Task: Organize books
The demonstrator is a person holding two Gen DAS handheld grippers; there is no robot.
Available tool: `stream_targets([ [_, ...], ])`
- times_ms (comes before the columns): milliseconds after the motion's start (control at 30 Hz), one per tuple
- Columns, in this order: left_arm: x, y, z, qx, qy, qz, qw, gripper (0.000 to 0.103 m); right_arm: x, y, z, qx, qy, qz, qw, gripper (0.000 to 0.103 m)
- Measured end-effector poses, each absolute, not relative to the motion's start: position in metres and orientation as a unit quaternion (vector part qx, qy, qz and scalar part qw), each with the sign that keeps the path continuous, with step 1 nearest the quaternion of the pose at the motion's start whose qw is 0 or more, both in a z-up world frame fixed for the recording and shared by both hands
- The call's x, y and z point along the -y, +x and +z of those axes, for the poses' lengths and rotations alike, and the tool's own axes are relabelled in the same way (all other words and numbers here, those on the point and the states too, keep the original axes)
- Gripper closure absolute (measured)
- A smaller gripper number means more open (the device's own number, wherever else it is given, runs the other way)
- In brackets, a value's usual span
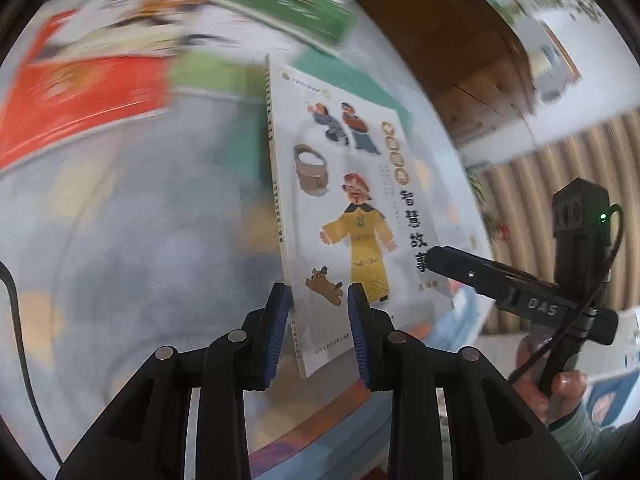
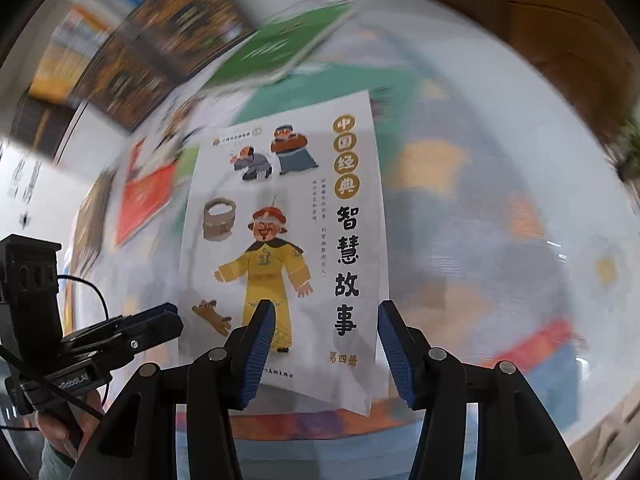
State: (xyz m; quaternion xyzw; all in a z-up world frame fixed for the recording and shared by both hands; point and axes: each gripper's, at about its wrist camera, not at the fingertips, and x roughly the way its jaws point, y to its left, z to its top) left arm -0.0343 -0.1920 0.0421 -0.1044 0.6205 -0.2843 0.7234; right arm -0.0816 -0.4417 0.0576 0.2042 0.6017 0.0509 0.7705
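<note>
A white picture book with a yellow-robed figure and black Chinese title is lifted off the table, sharp against a blurred background. My left gripper is shut on its lower spine corner, which sits between the blue pads. In the right wrist view the left gripper reaches the book's left edge. My right gripper stands with jaws apart over the book's lower right part. One pad lies in front of the cover, the other beside the right edge. From the left wrist view the right gripper touches the cover's right edge.
A green book and a red book lie on the pale round table beyond. A wooden cabinet stands behind the table, a dark bookshelf to the left. A person's hand holds the right gripper's handle.
</note>
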Motion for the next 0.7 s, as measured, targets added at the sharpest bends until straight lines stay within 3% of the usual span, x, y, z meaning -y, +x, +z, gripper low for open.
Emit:
stream_targets([
  [367, 0.044, -0.066, 0.025, -0.608, -0.194, -0.109, 0.762, 0.077, 0.286, -0.028, 0.049, -0.603, 0.091, 0.218, 0.762, 0.051],
  [700, 0.042, -0.085, 0.015, -0.586, -0.236, -0.064, 0.772, 0.077, 0.278, -0.057, 0.028, -0.626, 0.065, 0.237, 0.74, 0.052],
])
